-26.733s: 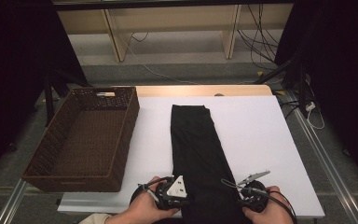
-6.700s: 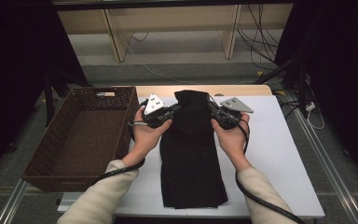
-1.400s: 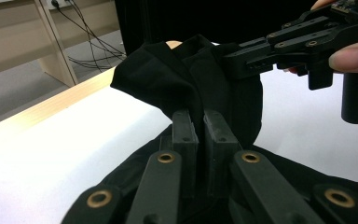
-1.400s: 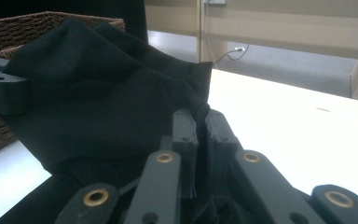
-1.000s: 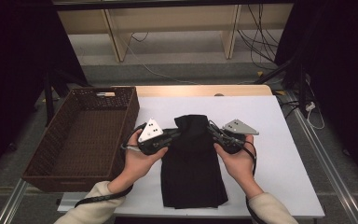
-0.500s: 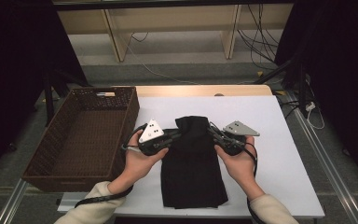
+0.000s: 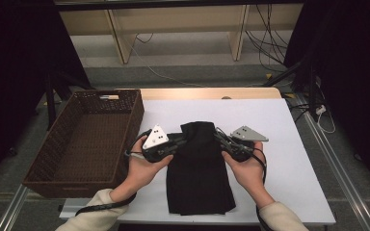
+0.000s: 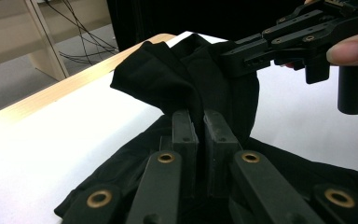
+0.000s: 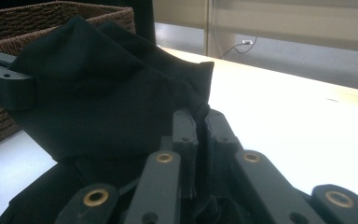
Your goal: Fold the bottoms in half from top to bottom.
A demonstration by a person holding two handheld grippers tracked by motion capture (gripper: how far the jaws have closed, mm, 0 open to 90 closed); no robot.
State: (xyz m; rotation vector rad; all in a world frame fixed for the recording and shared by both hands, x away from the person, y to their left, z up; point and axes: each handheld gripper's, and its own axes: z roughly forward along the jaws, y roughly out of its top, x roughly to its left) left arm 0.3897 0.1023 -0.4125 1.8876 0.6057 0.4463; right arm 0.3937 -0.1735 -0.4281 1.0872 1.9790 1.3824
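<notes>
In the middle of the high view, a black cloth (image 7: 200, 173) lies lengthwise on the white surface (image 7: 289, 120), its near end close to the bottom edge of the frame. Its far end is lifted and held between the two tongs. The left tongs (image 7: 176, 143) come in from the left of the cloth and are clenched on its upper left edge; in the left gripper view a pinch of black fabric rises out from between the two pressed-together jaws (the rest of the fold stands up behind them). The right tongs (image 7: 221, 141) come in from the right and grasp the upper right edge the same way; in the right gripper view the fabric is bunched in the narrow gap of the jaws. The raised part of the cloth spans the space between both tongs. A brown wicker basket (image 7: 58, 159) stands at the left of the frame, beside the surface and apart from the cloth.
</notes>
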